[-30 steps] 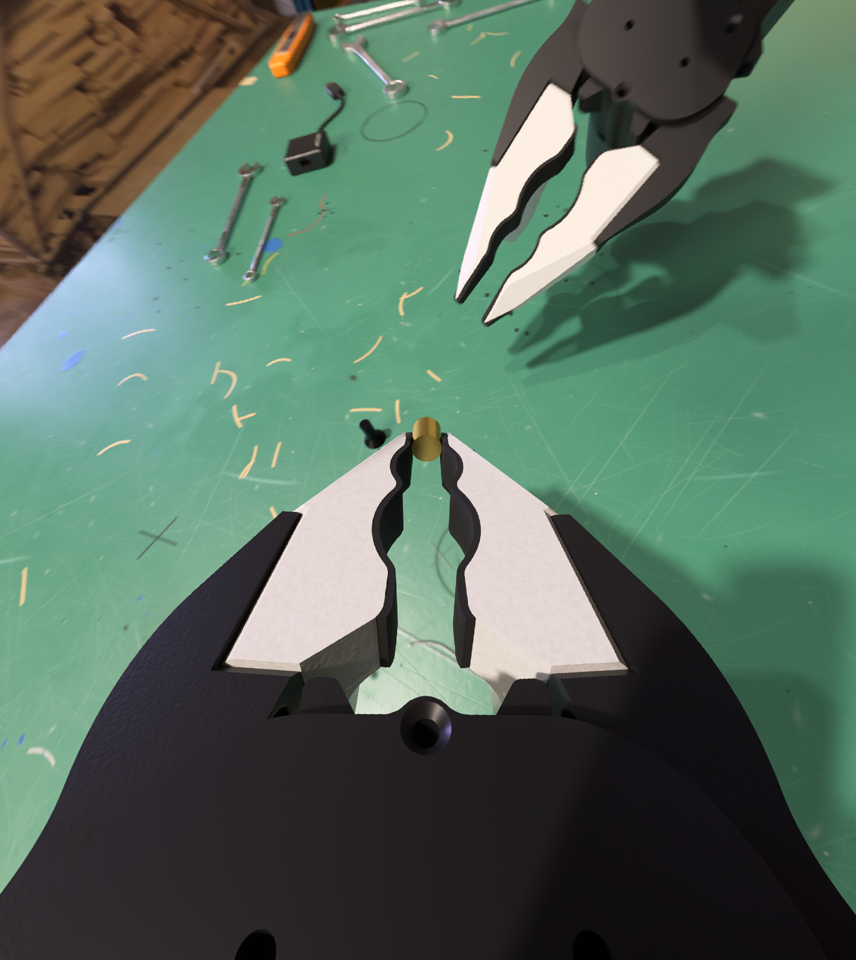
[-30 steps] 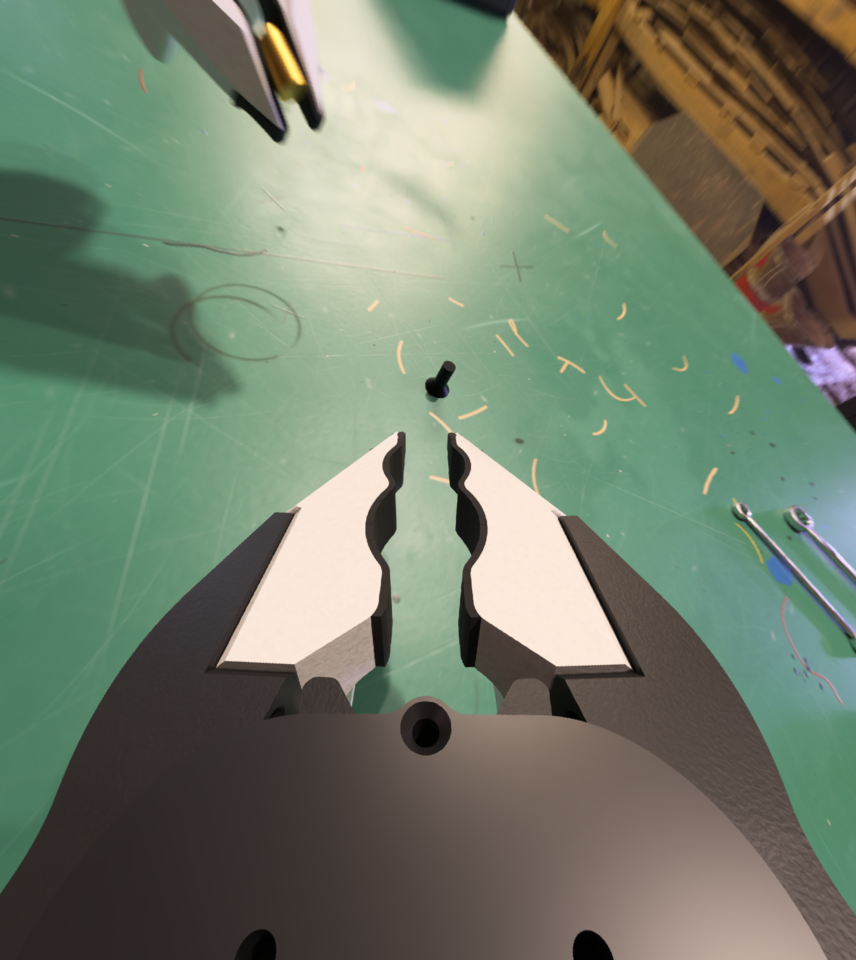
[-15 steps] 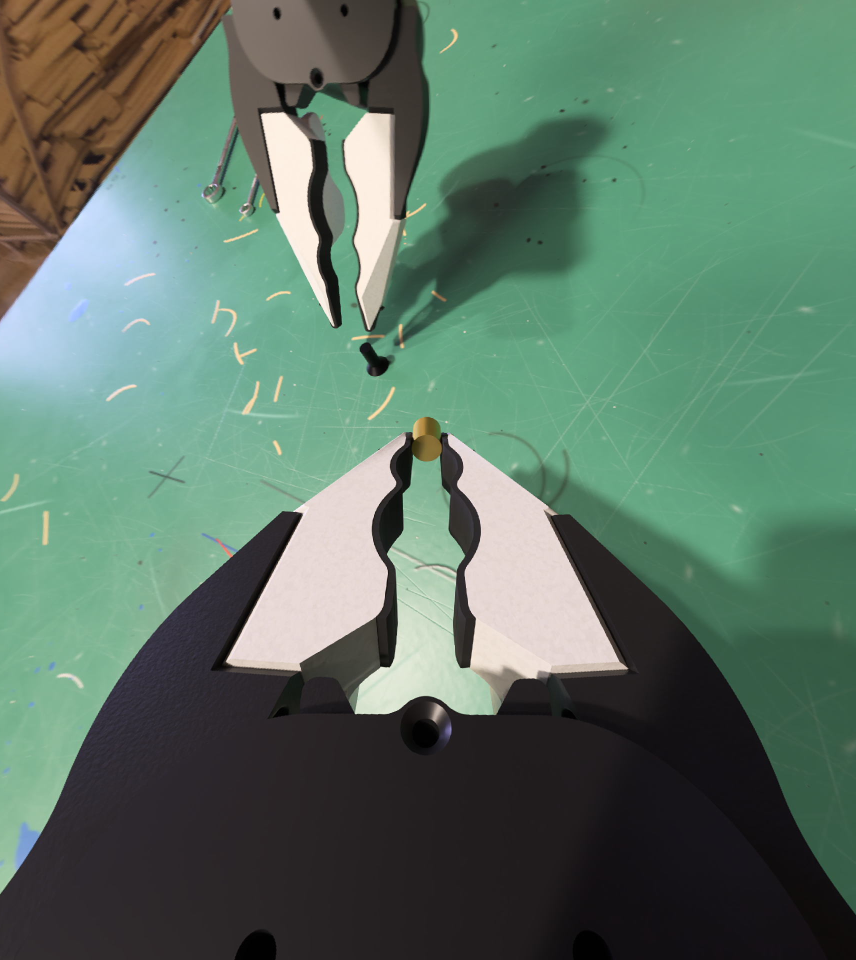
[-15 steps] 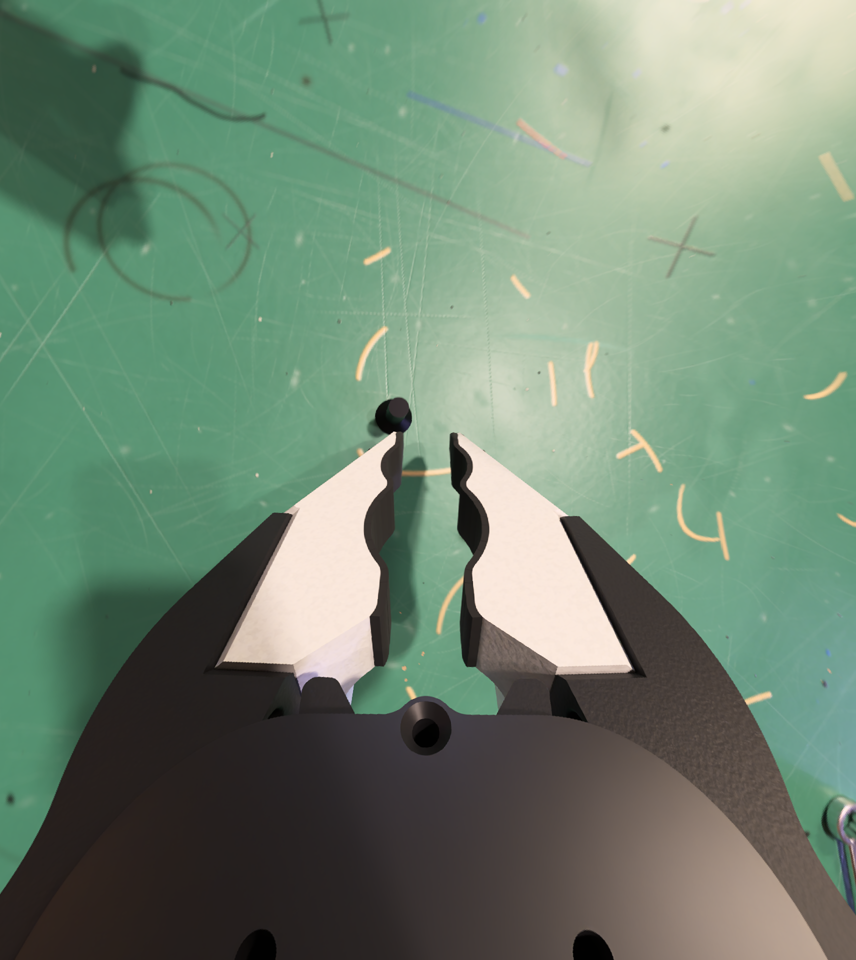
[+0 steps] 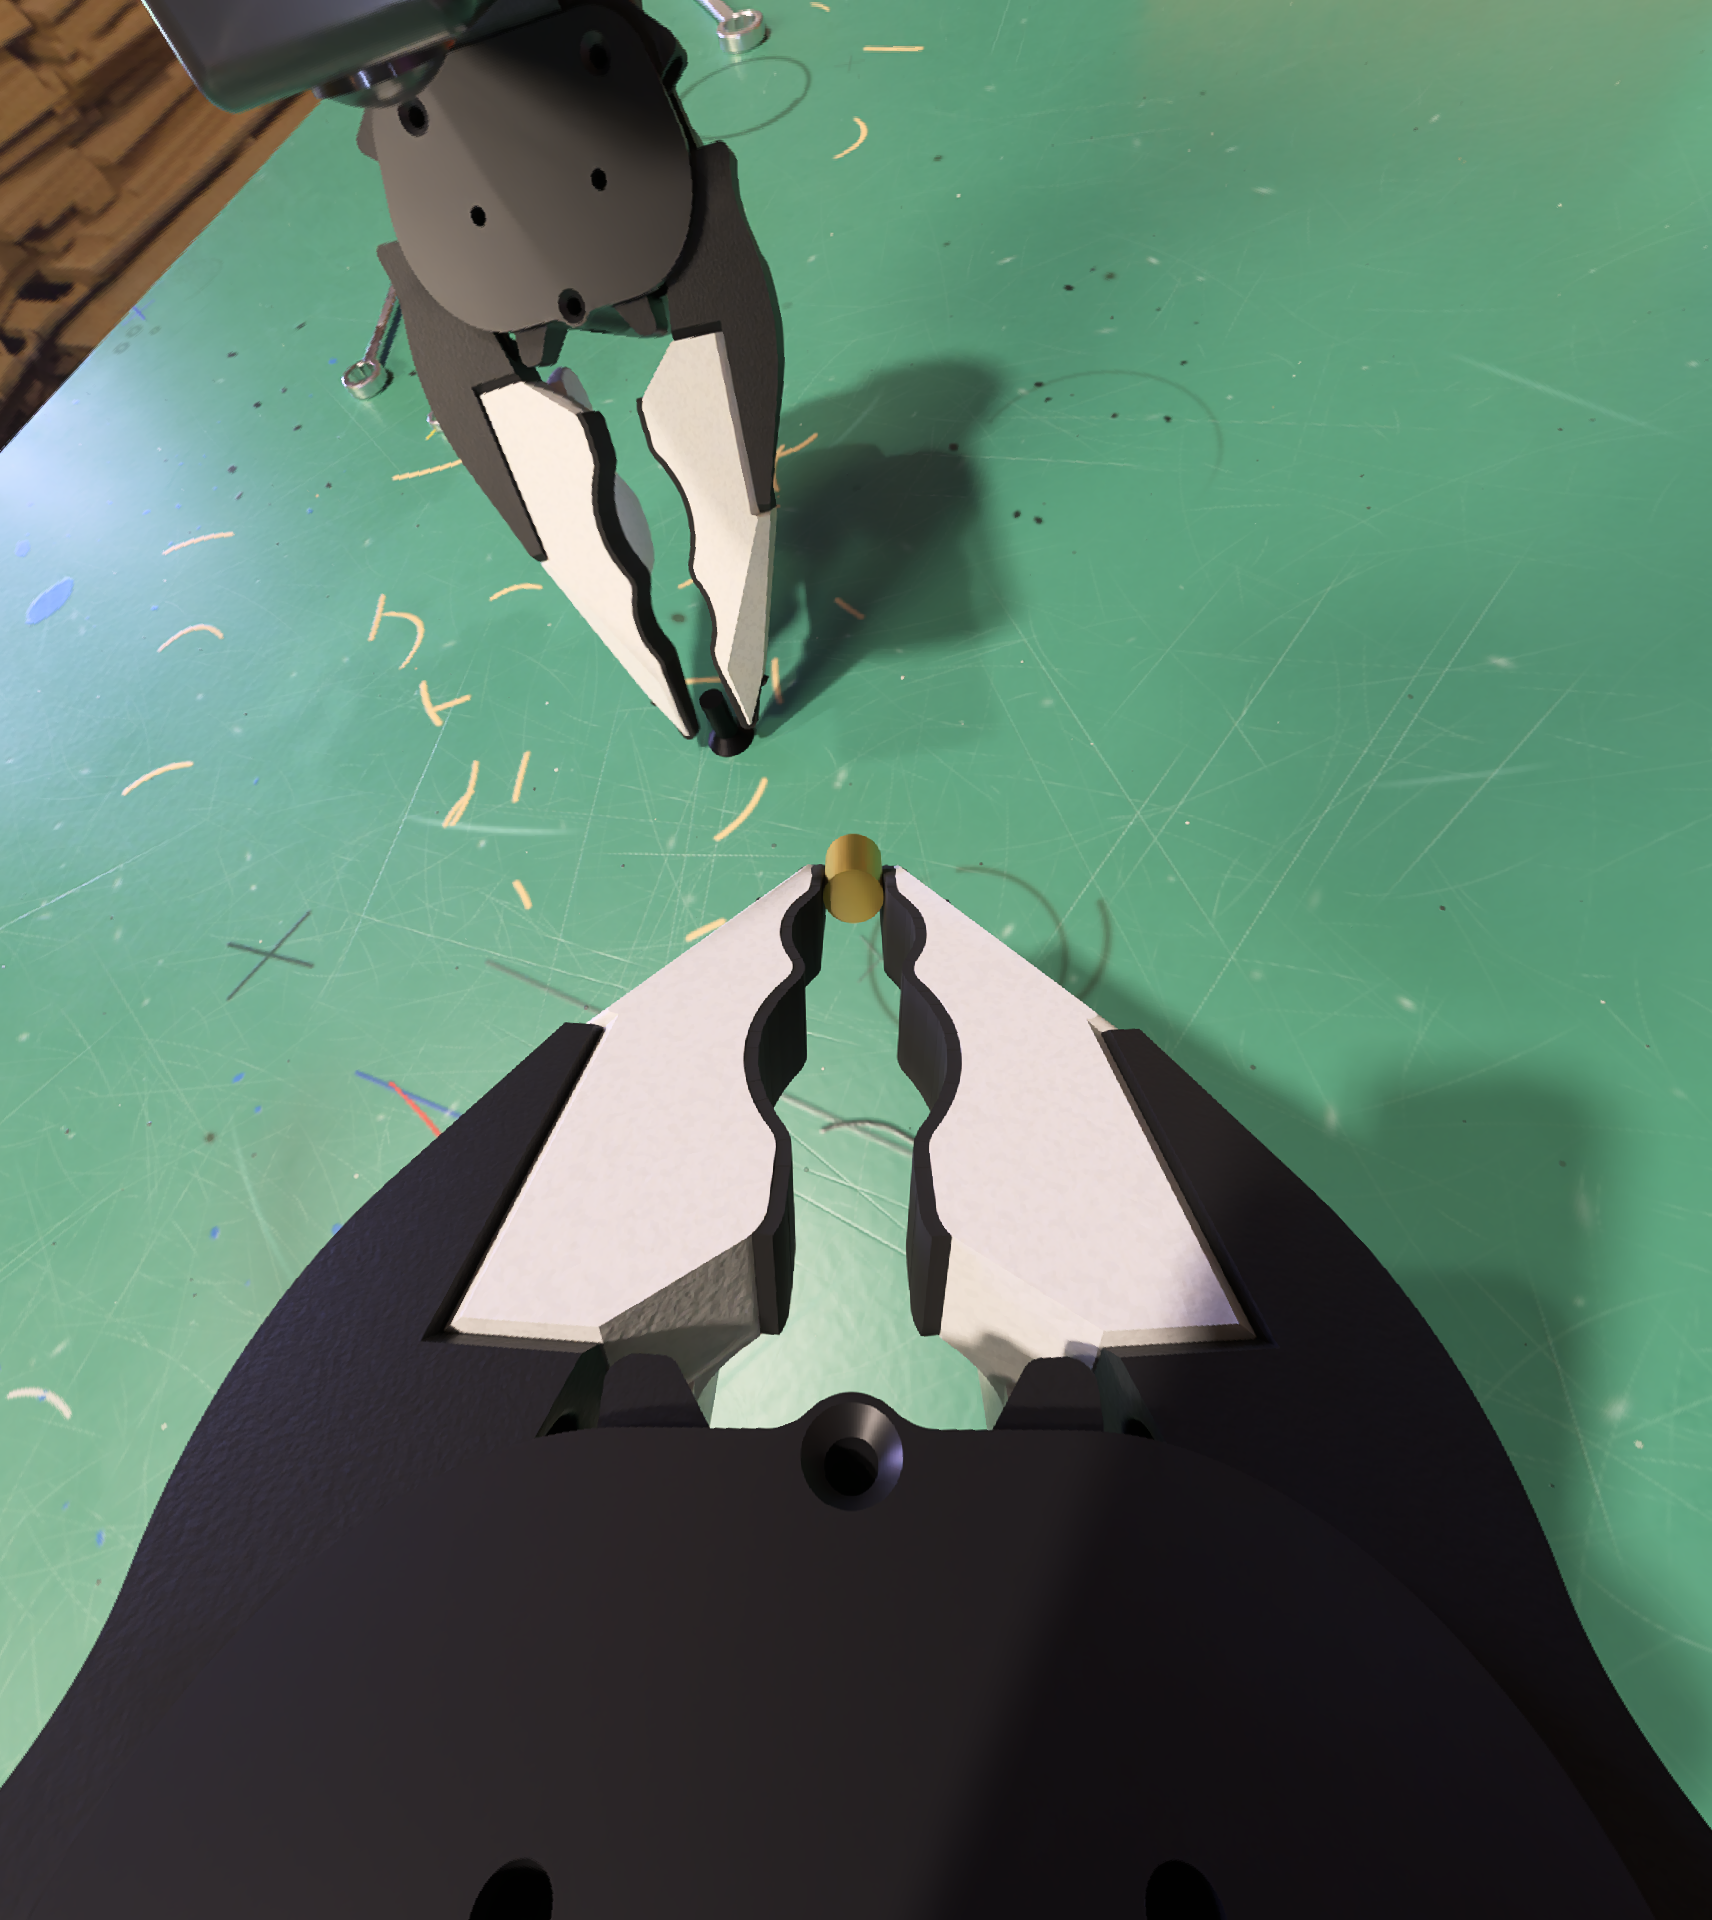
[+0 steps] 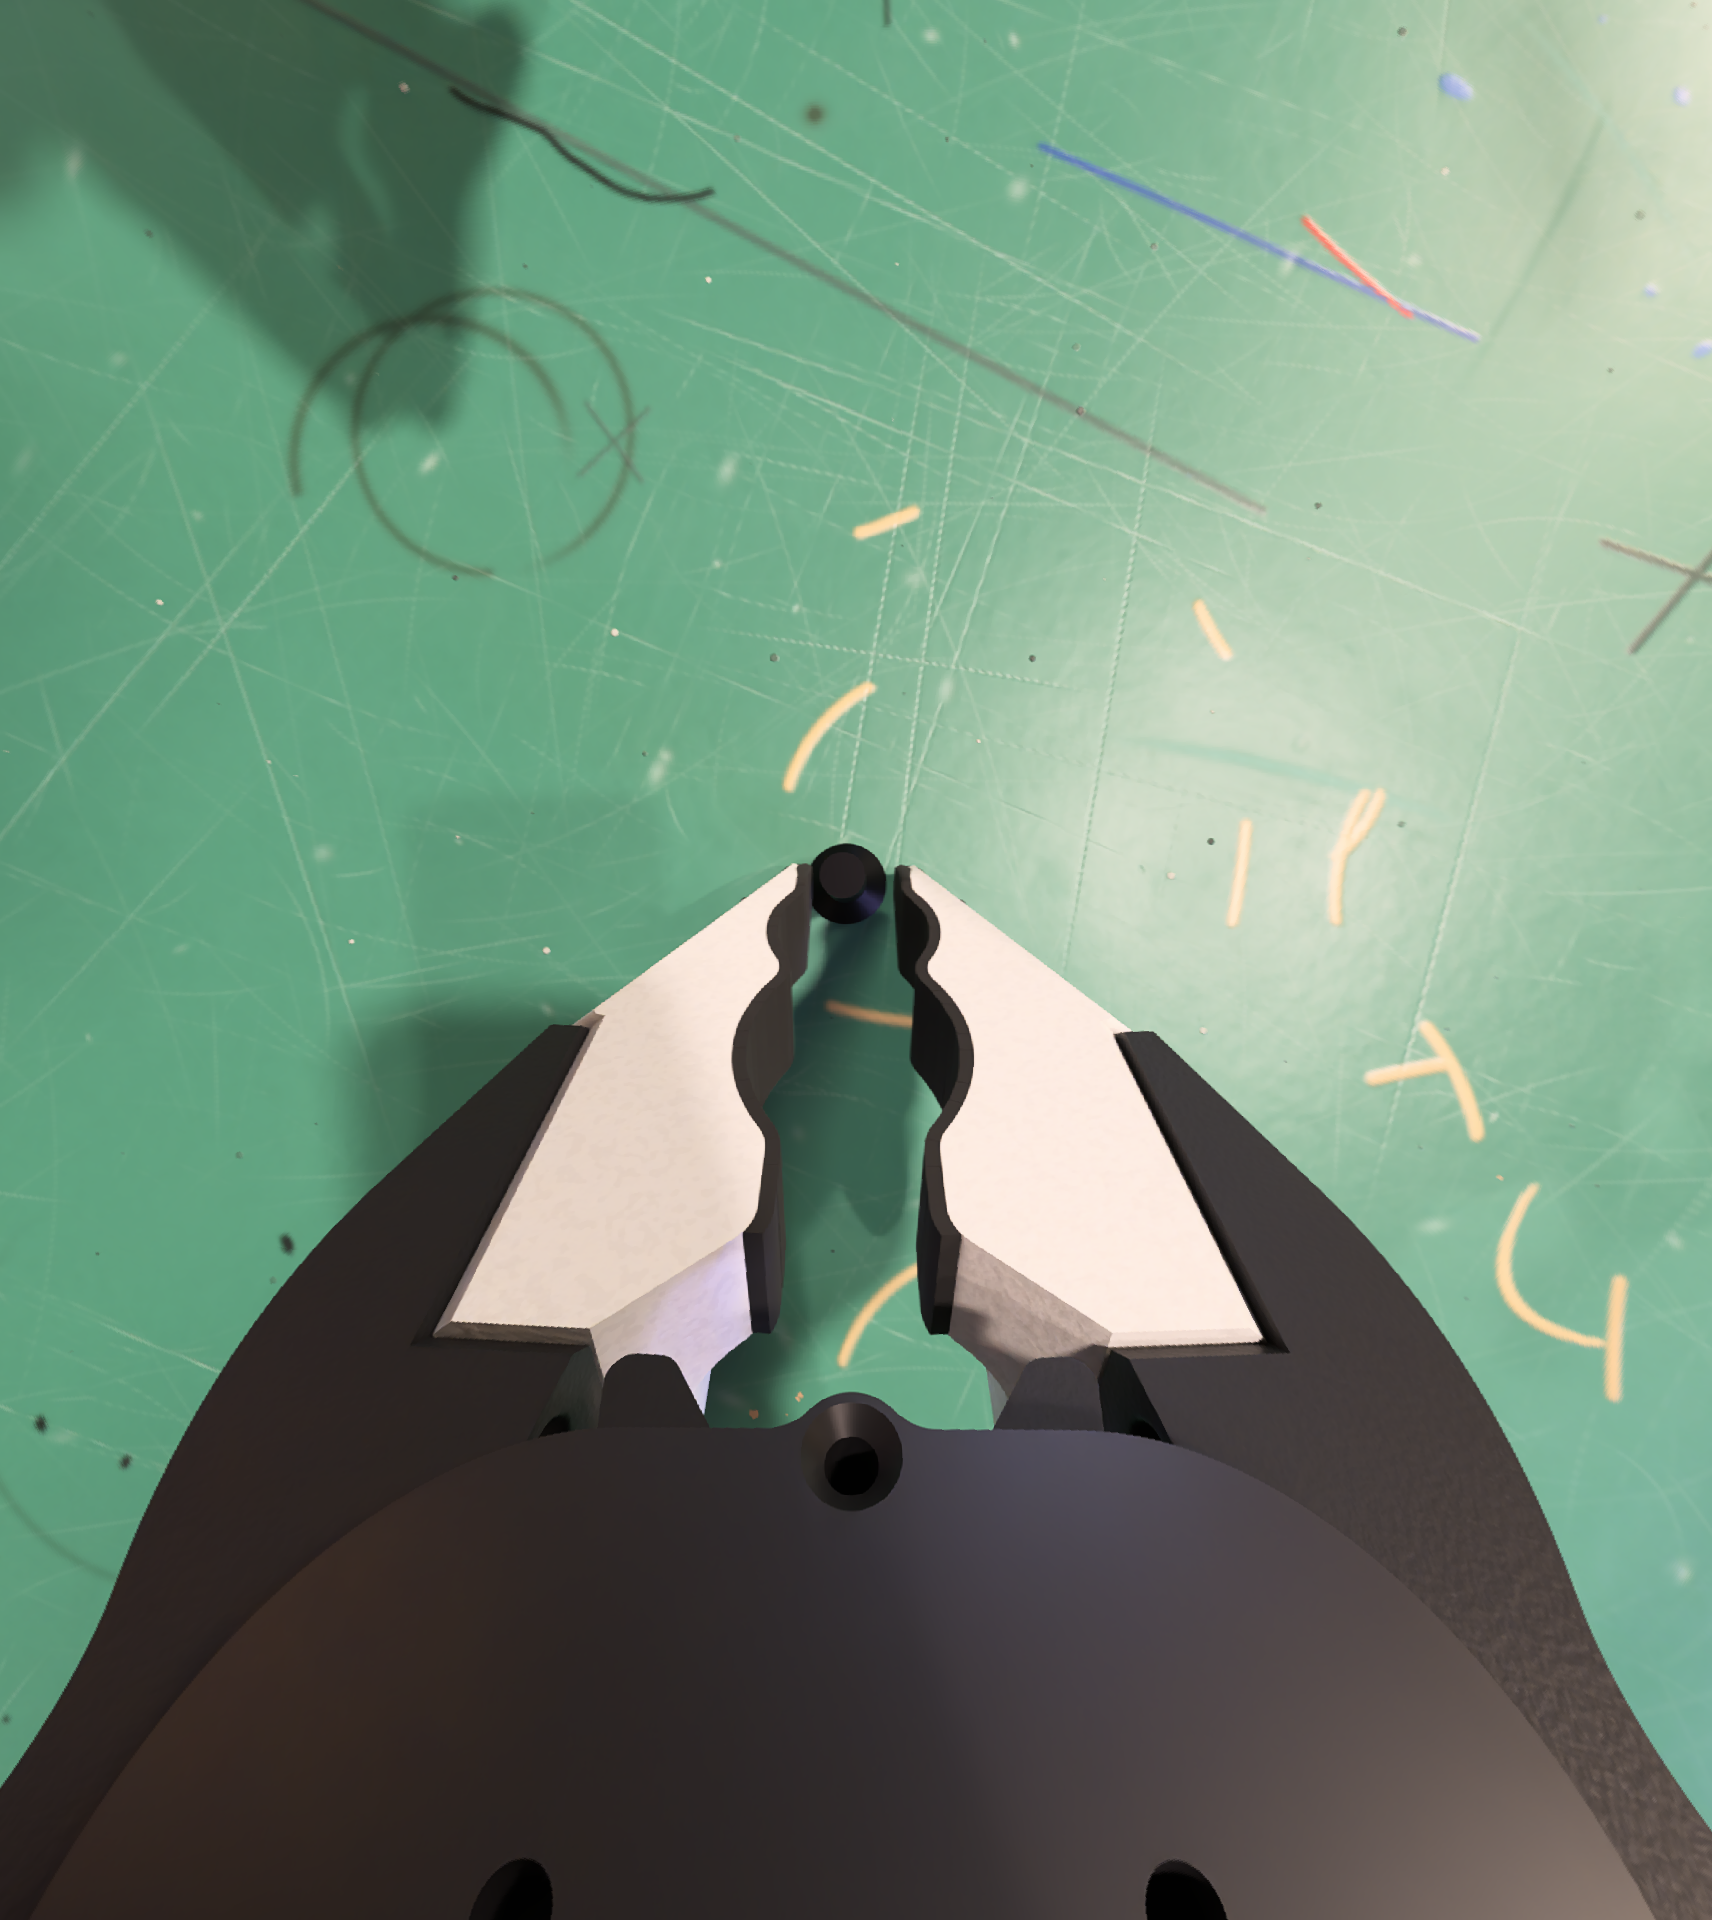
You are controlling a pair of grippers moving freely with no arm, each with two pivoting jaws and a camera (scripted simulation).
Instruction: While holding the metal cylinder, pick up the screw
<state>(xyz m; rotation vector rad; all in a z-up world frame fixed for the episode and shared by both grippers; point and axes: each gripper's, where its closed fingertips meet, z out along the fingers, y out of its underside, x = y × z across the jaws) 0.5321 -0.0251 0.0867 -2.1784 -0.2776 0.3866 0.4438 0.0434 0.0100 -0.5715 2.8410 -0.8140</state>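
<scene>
My left gripper (image 5: pixel 852 875) is shut on a small brass metal cylinder (image 5: pixel 852 896), pinched at the fingertips above the green table (image 5: pixel 1351 727). The black screw (image 6: pixel 844 898) stands on the table between the fingertips of my right gripper (image 6: pixel 847 878). That gripper is open, with a small gap showing between the screw and the right finger. In the left wrist view the right gripper (image 5: pixel 719 719) points steeply down ahead of me, its tips at the table on either side of the screw (image 5: pixel 727 738).
A wrench end (image 5: pixel 364 376) pokes out behind the right gripper, and another (image 5: pixel 740 23) lies at the far top. The table's left edge (image 5: pixel 104 343) runs diagonally past a wooden floor. Yellow shavings (image 6: pixel 826 732) and pen marks lie around the screw.
My right gripper has come down and shifted so the screw, earlier just beyond its left tip, now sits between both tips. Its jaw gap is unchanged. The left gripper still holds the cylinder.
</scene>
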